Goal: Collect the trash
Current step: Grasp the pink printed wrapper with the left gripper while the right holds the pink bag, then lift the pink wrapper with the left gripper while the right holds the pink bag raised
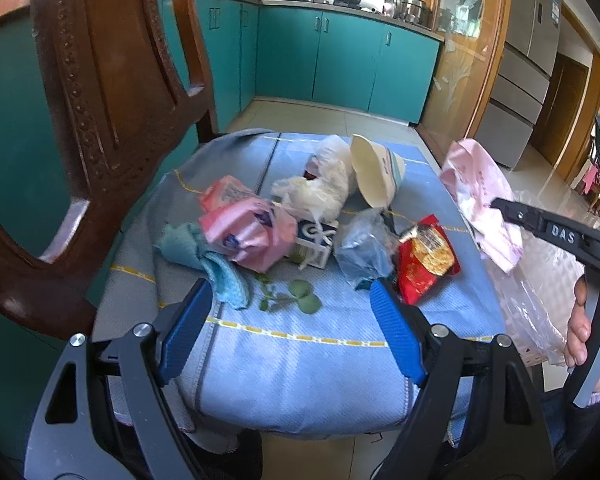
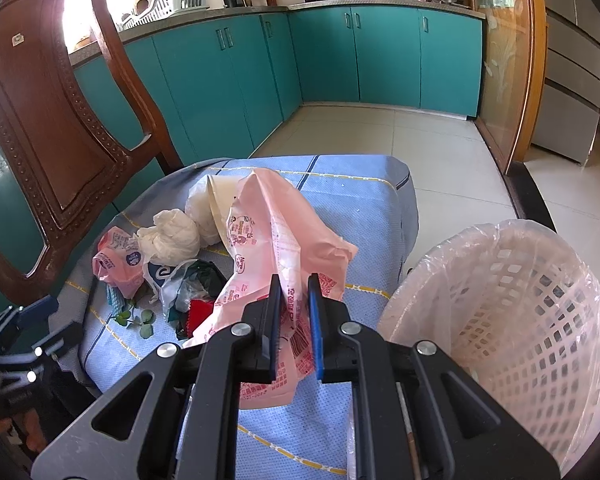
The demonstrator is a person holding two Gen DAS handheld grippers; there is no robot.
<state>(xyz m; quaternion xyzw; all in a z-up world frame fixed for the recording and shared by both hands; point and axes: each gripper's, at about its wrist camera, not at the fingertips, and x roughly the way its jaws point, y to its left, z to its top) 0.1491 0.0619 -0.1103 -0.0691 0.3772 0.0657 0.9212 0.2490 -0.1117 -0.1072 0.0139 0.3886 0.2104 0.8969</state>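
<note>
Teal kitchen cabinets are backing a chair seat point(image 1: 300, 352) draped in blue cloth and strewn with trash. Beside it, the right claw point(image 2: 294, 300) is clamping a pink wrapper point(image 2: 276, 232) near the lined basket point(image 2: 512, 312); carrying it fully over the rim before releasing seems wise. Meanwhile the left claw point(image 1: 290, 312) is hanging apart above the leaves point(image 1: 296, 298).

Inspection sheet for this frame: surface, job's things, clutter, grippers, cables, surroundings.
Surface: blue checked cloth over a chair seat.
Job's things: pink plastic bag held up in the right gripper; lined white basket beside the seat; red snack wrapper, white crumpled bag, paper cup and pink wrapper lie on the cloth.
Clutter: green leaves, teal rag.
Grippers: left gripper open, empty; right gripper shut on the bag.
Cables: nothing seen.
Surroundings: wooden chair back, teal cabinets.
</note>
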